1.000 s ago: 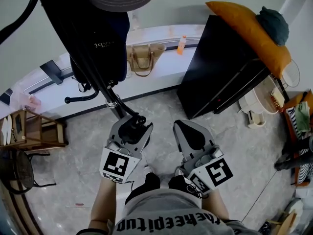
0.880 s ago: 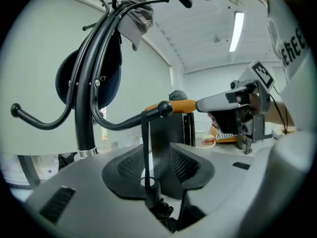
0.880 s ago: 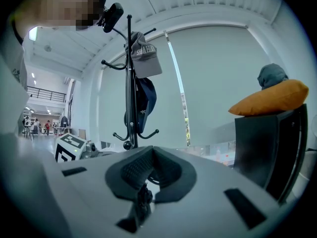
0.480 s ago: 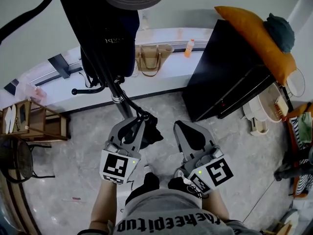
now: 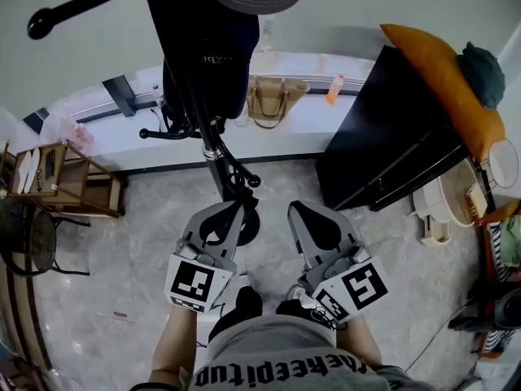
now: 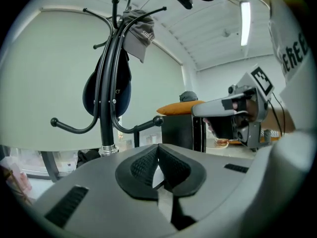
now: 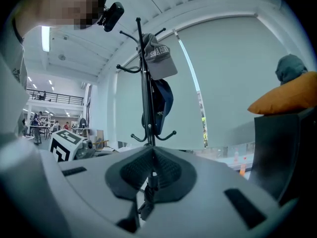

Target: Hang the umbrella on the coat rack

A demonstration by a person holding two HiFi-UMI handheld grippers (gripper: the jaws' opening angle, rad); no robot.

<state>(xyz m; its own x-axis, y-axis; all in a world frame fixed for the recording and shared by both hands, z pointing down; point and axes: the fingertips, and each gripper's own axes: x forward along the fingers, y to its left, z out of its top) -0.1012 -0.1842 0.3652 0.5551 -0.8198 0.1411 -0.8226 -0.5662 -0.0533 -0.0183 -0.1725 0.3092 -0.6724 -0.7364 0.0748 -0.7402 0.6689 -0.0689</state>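
Coat rack upright, long axis vert., hooks curl up.

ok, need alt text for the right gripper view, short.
The right gripper, jaws shut with nothing between them, fills the foreground, pointing at a black coat rack that holds a grey cap and a dark blue item before a pale blind. At right, an orange cushion lies on a black cabinet.

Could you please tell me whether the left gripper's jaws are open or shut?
Shut. The left gripper has just closed. In its own view the pads meet, with nothing between them.
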